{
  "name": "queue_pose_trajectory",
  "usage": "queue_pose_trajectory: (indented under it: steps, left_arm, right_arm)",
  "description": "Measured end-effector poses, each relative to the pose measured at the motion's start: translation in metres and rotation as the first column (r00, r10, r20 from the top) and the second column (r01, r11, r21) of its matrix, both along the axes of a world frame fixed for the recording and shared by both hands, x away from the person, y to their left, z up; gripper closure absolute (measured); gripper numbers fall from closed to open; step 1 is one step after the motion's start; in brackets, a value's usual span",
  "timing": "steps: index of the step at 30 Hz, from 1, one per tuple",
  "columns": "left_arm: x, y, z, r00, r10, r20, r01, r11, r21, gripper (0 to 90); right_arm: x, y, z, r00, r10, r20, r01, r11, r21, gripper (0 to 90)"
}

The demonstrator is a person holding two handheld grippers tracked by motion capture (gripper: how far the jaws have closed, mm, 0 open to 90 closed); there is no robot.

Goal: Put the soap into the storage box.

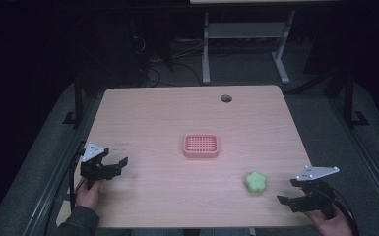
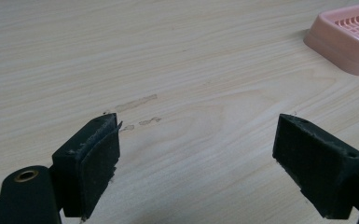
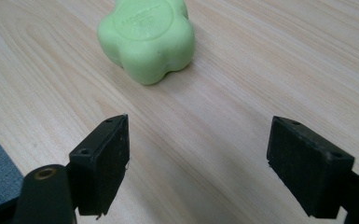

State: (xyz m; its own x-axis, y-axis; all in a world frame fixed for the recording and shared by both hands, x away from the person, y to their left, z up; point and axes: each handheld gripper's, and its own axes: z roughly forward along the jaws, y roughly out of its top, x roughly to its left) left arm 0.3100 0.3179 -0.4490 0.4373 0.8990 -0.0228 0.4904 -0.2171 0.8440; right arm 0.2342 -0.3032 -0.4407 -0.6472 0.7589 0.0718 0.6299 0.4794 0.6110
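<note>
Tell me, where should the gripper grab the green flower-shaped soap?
Probably across the middle of the green soap, fingers set in two opposite dips between its lobes. It lies flat on the table, so the open right gripper, already facing it, could come in low from its near side.

Raised lettering is running across the round top face of the green flower-shaped block [image 3: 147, 37] in the right gripper view, but it is too faint and blurred to be read. No other text, label, number or sign is showing legibly anywhere.
</note>
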Motion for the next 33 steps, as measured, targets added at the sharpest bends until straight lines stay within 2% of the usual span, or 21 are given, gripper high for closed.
queue_pose_trajectory:
  steps: [10,13,16,19,33]
  left_arm:
    - [-0.001,-0.001,0.0,1.0,-0.005,0.003,0.005,1.0,0.004,14.3]
    - [-0.002,-0.001,0.001,1.0,-0.004,0.003,0.004,0.9999,0.009,14.3]
    - [-0.002,-0.001,0.0,1.0,-0.004,0.002,0.004,1.0,0.007,14.4]
    - [-0.001,-0.001,0.0,1.0,-0.002,0.002,0.002,1.0,0.007,14.4]
    - [-0.002,0.0,0.001,1.0,-0.005,0.008,0.005,0.9999,0.011,14.3]
  right_arm:
    - [0.001,0.005,0.001,0.9998,0.01,-0.017,-0.01,0.9999,-0.005,18.0]
    - [0.003,0.009,0.002,0.9994,0.025,-0.023,-0.025,0.9995,-0.021,17.9]
    - [0.007,0.012,0.004,0.998,0.03,-0.055,-0.032,0.9993,-0.019,17.5]
    - [0.009,0.015,0.007,0.9973,0.037,-0.063,-0.038,0.9991,-0.019,17.4]
    - [0.018,0.03,0.023,0.9935,0.082,-0.079,-0.088,0.9928,-0.081,15.9]
